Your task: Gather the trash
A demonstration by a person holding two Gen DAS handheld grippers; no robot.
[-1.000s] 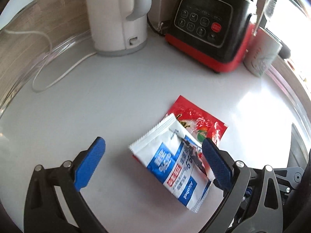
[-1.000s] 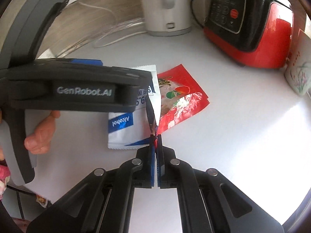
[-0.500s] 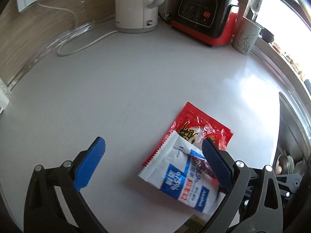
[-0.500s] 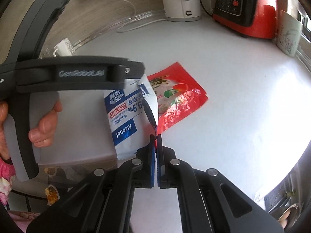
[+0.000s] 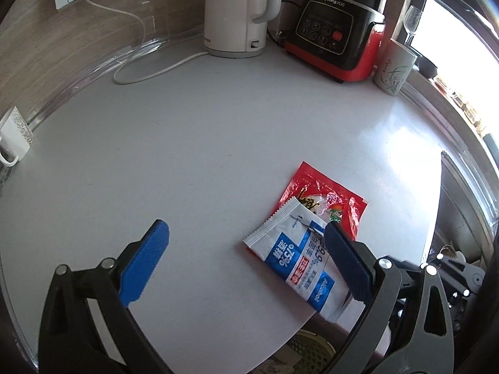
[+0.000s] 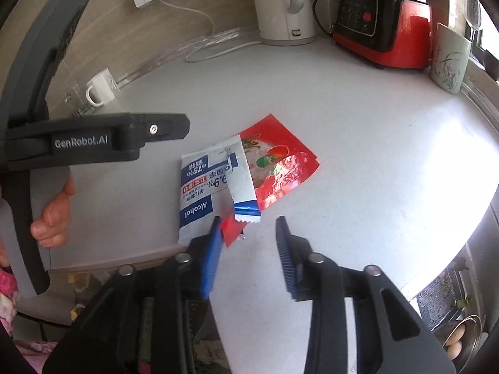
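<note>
Two wrappers lie overlapped at the white counter's front edge: a white and blue alcohol-wipe packet [image 5: 296, 261] [image 6: 202, 180] on top of a red snack packet [image 5: 318, 193] [image 6: 280, 162]. My right gripper [image 6: 249, 218] sits just in front of them and its jaws are opening. The packets' near corners lie loose between the tips, close to the left finger [image 6: 213, 249], and the pads do not press them. My left gripper [image 5: 245, 229] stands wide open above the counter, with its right finger [image 5: 346, 261] over the white packet. A hand [image 6: 53, 218] holds it.
At the back stand a white kettle [image 5: 237, 9] with its cord, a red and black blender [image 5: 336, 40] and a patterned cup [image 5: 394, 68]. A white mug [image 6: 99, 87] is at the left wall. A sink [image 6: 452, 311] lies to the right, and a green basket [image 5: 308, 352] sits below the edge.
Both grippers drew back toward the counter's front edge, and the right one dragged the wrappers along. The right jaws, shut on the packets' corner before, have now parted.
</note>
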